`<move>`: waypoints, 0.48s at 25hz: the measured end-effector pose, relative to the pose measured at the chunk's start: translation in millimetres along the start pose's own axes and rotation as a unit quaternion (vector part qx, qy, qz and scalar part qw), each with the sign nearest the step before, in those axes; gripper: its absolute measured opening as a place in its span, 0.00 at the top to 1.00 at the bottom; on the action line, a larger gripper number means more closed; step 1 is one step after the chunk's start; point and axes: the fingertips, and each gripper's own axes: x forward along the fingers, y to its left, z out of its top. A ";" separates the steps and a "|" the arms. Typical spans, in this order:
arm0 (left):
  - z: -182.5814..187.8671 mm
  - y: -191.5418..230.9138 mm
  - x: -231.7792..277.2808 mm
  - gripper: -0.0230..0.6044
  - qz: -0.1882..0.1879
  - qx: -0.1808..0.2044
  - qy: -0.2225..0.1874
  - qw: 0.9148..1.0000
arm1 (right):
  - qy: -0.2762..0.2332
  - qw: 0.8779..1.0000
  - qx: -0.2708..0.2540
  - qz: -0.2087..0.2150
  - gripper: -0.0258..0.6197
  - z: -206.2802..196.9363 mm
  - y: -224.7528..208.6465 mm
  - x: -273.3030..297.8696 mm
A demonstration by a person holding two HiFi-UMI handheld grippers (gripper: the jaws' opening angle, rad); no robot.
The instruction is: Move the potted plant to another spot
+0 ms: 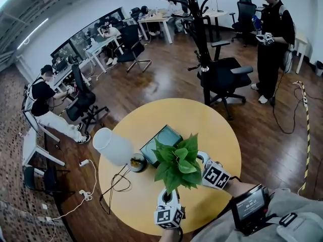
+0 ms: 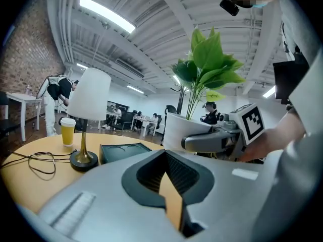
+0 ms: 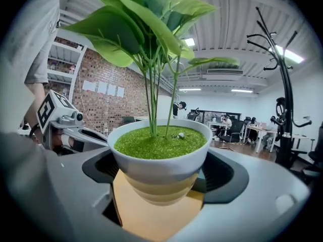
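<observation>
Step in hand: grasp made, carry about to begin, by my reading. The potted plant (image 3: 160, 158) sat between the jaws of the right gripper (image 1: 202, 160).
Plant's place: near side of the round table (image 1: 202, 110), just beside the dark tray (image 1: 160, 139), with the lamp (image 1: 113, 146) further to the left.
Right gripper: jaws spread wide, one against each flank of the white pot, and holding it. The base looked a shade clear of the tabletop in the right gripper view, though I couldn't be sure.
Left gripper (image 1: 169, 198): jaws drawn close with the tips meeting and nothing between, only tabletop showing through the slit.
Pose, right: came in low and roughly level from the person's right, jaws pointing inward at the pot.
Pose, left: sat at the near table edge, nosed forward toward the plant, idle, near the pot but apart from it.
Next move calls for: a level lift with the pot kept upright, since the foliage was tall and top-heavy; a path clear of tray, lamp and the cable (image 1: 118, 183); then a bare patch of table for setting down.
</observation>
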 end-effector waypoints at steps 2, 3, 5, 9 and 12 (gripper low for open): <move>-1.8 -7.8 14.0 0.96 0.000 0.004 0.001 1.000 | -0.004 1.000 0.002 0.000 0.20 -5.2 -12.8 -6.4; -2.7 -13.2 23.5 0.96 0.002 0.006 0.000 1.000 | -0.006 1.000 0.002 0.002 0.20 -8.8 -21.0 -10.6; -3.1 -26.6 46.2 0.96 0.011 0.008 -0.001 1.000 | -0.010 1.000 0.004 0.009 0.20 -17.3 -41.6 -20.9; 3.2 -60.8 97.6 0.96 0.031 0.006 -0.009 0.999 | -0.011 1.000 0.009 0.020 0.20 -36.4 -97.5 -48.3; 1.5 -90.4 141.6 0.96 0.040 0.014 -0.006 0.999 | -0.015 1.000 0.010 0.024 0.20 -51.4 -148.2 -70.6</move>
